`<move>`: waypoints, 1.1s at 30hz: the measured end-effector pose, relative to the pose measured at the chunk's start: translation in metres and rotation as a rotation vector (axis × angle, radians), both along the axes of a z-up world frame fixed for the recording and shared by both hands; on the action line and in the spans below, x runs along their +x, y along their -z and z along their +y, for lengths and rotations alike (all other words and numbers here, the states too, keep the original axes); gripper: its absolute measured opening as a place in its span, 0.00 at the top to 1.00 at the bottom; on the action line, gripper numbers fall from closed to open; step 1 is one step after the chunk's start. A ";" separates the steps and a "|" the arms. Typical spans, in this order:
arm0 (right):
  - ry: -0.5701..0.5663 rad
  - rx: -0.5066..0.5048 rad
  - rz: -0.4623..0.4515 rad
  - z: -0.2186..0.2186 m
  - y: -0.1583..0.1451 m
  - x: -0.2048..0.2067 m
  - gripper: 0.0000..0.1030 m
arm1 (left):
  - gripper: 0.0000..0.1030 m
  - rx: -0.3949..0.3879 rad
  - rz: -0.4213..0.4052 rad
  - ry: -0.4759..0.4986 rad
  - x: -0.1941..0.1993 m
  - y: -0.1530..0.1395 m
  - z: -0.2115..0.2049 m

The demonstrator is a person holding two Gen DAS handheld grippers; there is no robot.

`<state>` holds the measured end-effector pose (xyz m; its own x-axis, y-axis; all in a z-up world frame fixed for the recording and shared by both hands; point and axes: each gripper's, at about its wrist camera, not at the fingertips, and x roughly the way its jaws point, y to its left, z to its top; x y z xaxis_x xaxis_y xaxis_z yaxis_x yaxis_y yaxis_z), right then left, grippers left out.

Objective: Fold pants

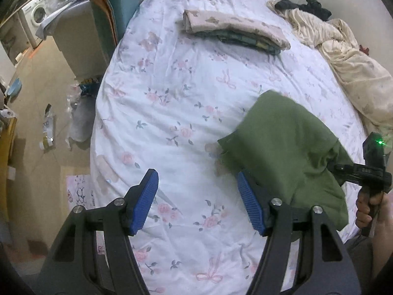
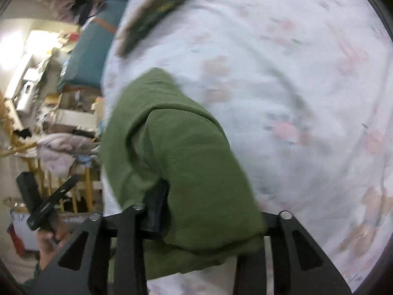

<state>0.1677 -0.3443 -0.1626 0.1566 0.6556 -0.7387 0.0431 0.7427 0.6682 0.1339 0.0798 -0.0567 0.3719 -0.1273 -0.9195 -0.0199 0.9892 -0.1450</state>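
Left tool (image 1: 197, 202): blue ribbed pads spread apart, nothing between them, hovering over the bed at the bottom of the left view

Right tool (image 2: 211, 211): draped in green cloth in its own view; the fabric bunches between the black fingers, and one dark pad peeks out at lower centre; looks clamped on the pants, though the pads are mostly hidden

Right tool seen from the left view (image 1: 368, 169): black body at the right edge, a green light glowing on top, a hand (image 1: 368, 211) wrapped round the grip below

Pants (image 1: 285, 152): olive green, folded into a thick bundle, hanging from the right tool at right of centre in the left view, its far end over the sheet

Bed (image 1: 172, 98): white sheet with pink roses and bows, filling most of both views

Folded stack (image 1: 235, 30): a beige patterned piece lying on a dark green one, upper centre of the left view, well apart from the pants

Crumpled bedding (image 1: 343, 56): cream heap along the upper right edge of the bed

Washing machine (image 1: 36, 17): upper left, door shut, contents not visible

Right view: heavily motion-blurred
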 end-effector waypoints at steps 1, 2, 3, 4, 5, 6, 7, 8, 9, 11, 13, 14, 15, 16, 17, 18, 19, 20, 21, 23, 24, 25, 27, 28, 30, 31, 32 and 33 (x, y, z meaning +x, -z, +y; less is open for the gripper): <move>0.018 -0.012 0.021 0.000 0.008 0.001 0.55 | 0.38 0.011 0.010 0.005 0.001 0.003 -0.002; 0.033 -0.019 0.033 -0.002 0.011 -0.001 0.52 | 0.38 0.017 0.015 0.007 0.003 0.005 -0.003; 0.047 -0.034 0.039 -0.002 0.011 -0.004 0.42 | 0.38 0.022 0.018 0.010 0.004 0.006 -0.005; 0.063 -0.068 0.040 -0.003 0.011 -0.005 0.33 | 0.38 0.024 0.020 0.014 0.004 0.006 -0.006; 0.073 -0.103 0.040 -0.003 0.009 -0.007 0.30 | 0.38 0.023 0.024 0.018 0.005 0.007 -0.008; 0.080 -0.116 0.038 -0.007 0.007 -0.011 0.28 | 0.36 0.022 0.027 0.021 0.006 0.007 -0.009; 0.094 -0.132 0.038 -0.010 0.003 -0.013 0.24 | 0.33 0.021 0.027 0.024 0.006 0.007 -0.010; 0.121 -0.150 0.037 -0.015 -0.002 -0.016 0.23 | 0.24 0.016 0.025 0.028 0.006 0.007 -0.010; 0.146 -0.158 0.029 -0.022 -0.004 -0.018 0.23 | 0.16 0.012 0.022 0.029 0.007 0.006 -0.010; 0.240 -0.211 -0.021 -0.033 -0.021 -0.031 0.22 | 0.13 0.008 0.009 0.020 0.008 0.004 -0.008; 0.334 -0.195 -0.057 -0.045 -0.031 -0.044 0.16 | 0.11 0.003 0.007 0.009 0.012 0.003 -0.007; 0.399 -0.156 -0.057 -0.051 -0.034 -0.053 0.16 | 0.09 -0.003 0.011 0.000 0.016 0.004 -0.006; 0.441 -0.128 -0.055 -0.057 -0.036 -0.060 0.15 | 0.08 -0.006 0.012 -0.010 0.020 0.005 -0.006; 0.505 -0.088 -0.044 -0.062 -0.035 -0.069 0.12 | 0.08 -0.007 0.011 -0.020 0.026 0.006 -0.006; 0.553 -0.059 -0.028 -0.067 -0.033 -0.078 0.11 | 0.08 -0.003 0.006 -0.024 0.031 0.008 -0.007; 0.586 -0.040 -0.012 -0.067 -0.029 -0.083 0.10 | 0.07 0.000 0.001 -0.024 0.036 0.010 -0.009; 0.604 -0.027 0.001 -0.070 -0.027 -0.086 0.10 | 0.07 -0.002 -0.001 -0.016 0.043 0.013 -0.012; 0.618 -0.016 0.020 -0.071 -0.024 -0.091 0.10 | 0.07 -0.015 0.004 -0.002 0.050 0.018 -0.016; 0.625 -0.006 0.030 -0.069 -0.022 -0.091 0.10 | 0.07 -0.036 0.011 0.018 0.058 0.023 -0.020; 0.631 0.009 0.036 -0.075 -0.020 -0.096 0.10 | 0.07 -0.077 0.023 0.065 0.071 0.034 -0.031; 0.634 0.013 0.032 -0.075 -0.020 -0.095 0.10 | 0.07 -0.102 0.027 0.087 0.076 0.038 -0.036; 0.638 0.018 0.027 -0.073 -0.021 -0.093 0.10 | 0.07 -0.125 0.033 0.116 0.082 0.043 -0.043; 0.648 0.034 0.020 -0.072 -0.022 -0.092 0.10 | 0.07 -0.142 0.028 0.168 0.093 0.049 -0.056; 0.652 0.049 0.020 -0.071 -0.020 -0.092 0.10 | 0.07 -0.139 0.018 0.178 0.097 0.050 -0.061; 0.646 0.061 0.043 -0.067 -0.013 -0.090 0.10 | 0.07 -0.146 0.006 0.187 0.108 0.053 -0.067; 0.637 0.071 0.063 -0.064 -0.008 -0.090 0.09 | 0.07 -0.157 0.013 0.195 0.114 0.057 -0.071; 0.631 0.081 0.072 -0.062 -0.005 -0.091 0.09 | 0.04 -0.163 0.033 0.213 0.118 0.064 -0.075; 0.624 0.099 0.081 -0.059 -0.001 -0.091 0.08 | 0.01 -0.153 0.071 0.243 0.123 0.074 -0.080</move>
